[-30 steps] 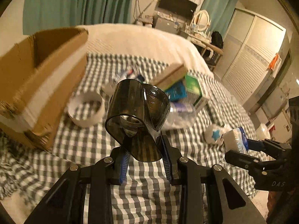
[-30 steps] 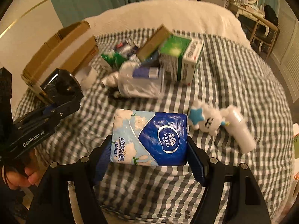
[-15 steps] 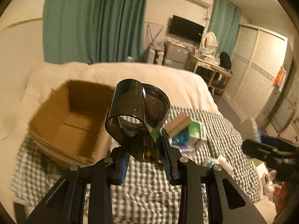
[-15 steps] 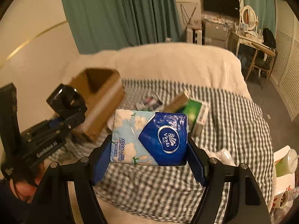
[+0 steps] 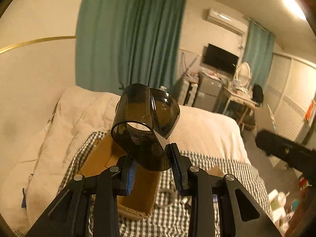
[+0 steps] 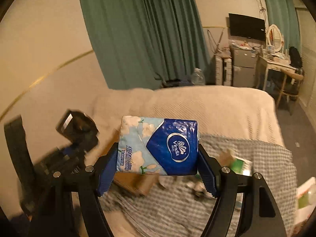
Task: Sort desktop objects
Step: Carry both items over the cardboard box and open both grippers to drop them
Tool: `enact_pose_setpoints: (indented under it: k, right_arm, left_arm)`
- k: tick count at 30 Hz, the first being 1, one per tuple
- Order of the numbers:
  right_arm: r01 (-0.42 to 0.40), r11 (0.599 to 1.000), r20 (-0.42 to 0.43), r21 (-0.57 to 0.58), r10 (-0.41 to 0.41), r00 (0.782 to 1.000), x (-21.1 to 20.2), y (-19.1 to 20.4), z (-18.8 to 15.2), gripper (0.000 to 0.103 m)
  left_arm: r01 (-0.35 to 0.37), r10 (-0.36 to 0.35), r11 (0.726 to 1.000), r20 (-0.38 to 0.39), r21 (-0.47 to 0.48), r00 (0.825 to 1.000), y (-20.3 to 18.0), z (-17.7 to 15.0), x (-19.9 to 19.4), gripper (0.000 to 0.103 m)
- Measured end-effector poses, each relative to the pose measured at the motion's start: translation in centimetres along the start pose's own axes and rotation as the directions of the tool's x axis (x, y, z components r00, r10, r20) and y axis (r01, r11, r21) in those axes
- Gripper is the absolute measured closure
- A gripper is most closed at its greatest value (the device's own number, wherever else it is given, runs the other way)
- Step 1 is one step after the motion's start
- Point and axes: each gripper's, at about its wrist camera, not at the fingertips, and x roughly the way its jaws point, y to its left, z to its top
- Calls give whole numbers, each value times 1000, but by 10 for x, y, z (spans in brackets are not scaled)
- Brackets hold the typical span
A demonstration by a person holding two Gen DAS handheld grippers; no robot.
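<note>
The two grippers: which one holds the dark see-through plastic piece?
The left gripper holds the smoky translucent plastic piece. The right gripper instead clamps a blue and white tissue pack.

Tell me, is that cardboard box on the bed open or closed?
Open. In the left wrist view the cardboard box shows its bare brown inside, no flaps over the top. Its contents are mostly hidden behind the dark plastic piece.

The left gripper (image 5: 153,169) is clamped narrowly on a cup (image 5: 145,126); the right gripper (image 6: 158,169) (jaws wider) pinches a tissue pack (image 6: 160,145), both angled slightly downward.
</note>
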Motion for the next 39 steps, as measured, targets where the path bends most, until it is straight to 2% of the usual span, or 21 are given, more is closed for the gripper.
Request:
enact_pose_setpoints:
  k: [3, 6, 11, 14, 16, 19, 27, 31, 34, 36, 37, 38, 39]
  right_arm:
    - [-47, 999, 43, 6, 47, 998, 20, 27, 15, 30]
    - [-69, 997, 57, -17, 70, 996, 51, 46, 12, 30]
    - [-97, 995, -66, -23, 96, 993, 136, 62, -11, 30]
    - [-76, 996, -114, -39, 71, 991, 171, 58, -20, 30]
    - [-75, 997, -143, -27, 70, 987, 193, 53, -24, 30]
    - [-63, 998, -172, -31, 57, 983, 220, 46, -32, 30]
    - [-61, 997, -207, -54, 49, 977, 263, 49, -49, 30]
    - [-58, 995, -209, -85, 39, 977, 276, 53, -52, 30]
    - [-57, 996, -209, -65, 43, 977, 284, 52, -52, 29]
    - [-63, 997, -220, -45, 52, 974, 289, 51, -54, 29]
    - [-60, 997, -215, -43, 50, 975, 288, 52, -55, 27]
    - [-59, 997, -208, -44, 48, 977, 288, 53, -55, 24]
    - [-57, 997, -203, -46, 47, 978, 286, 55, -55, 13]
  left_arm:
    - [-35, 35, 999, 10, -21, 999, 16, -7, 20, 71]
    - [-71, 71, 997, -67, 6, 995, 32, -31, 46, 71]
    - [-135, 139, 990, -146, 39, 979, 65, -60, 84, 71]
    - [-155, 156, 988, -190, 21, 969, 80, -71, 104, 71]
    - [-168, 174, 985, -206, 45, 963, 85, -77, 117, 71]
    - [-162, 173, 984, -206, 70, 963, 88, -81, 133, 71]
    - [-162, 185, 980, -241, 114, 953, 103, -96, 170, 71]
    - [-159, 183, 980, -240, 116, 953, 108, -99, 175, 71]
    - [-179, 208, 975, -252, 132, 945, 108, -104, 178, 69]
    - [-185, 206, 978, -278, 98, 938, 113, -105, 180, 59]
    - [-194, 209, 978, -291, 80, 933, 116, -106, 180, 43]
    - [-208, 216, 976, -296, 59, 931, 118, -105, 179, 33]
    - [-214, 217, 976, -292, 44, 932, 120, -105, 177, 31]
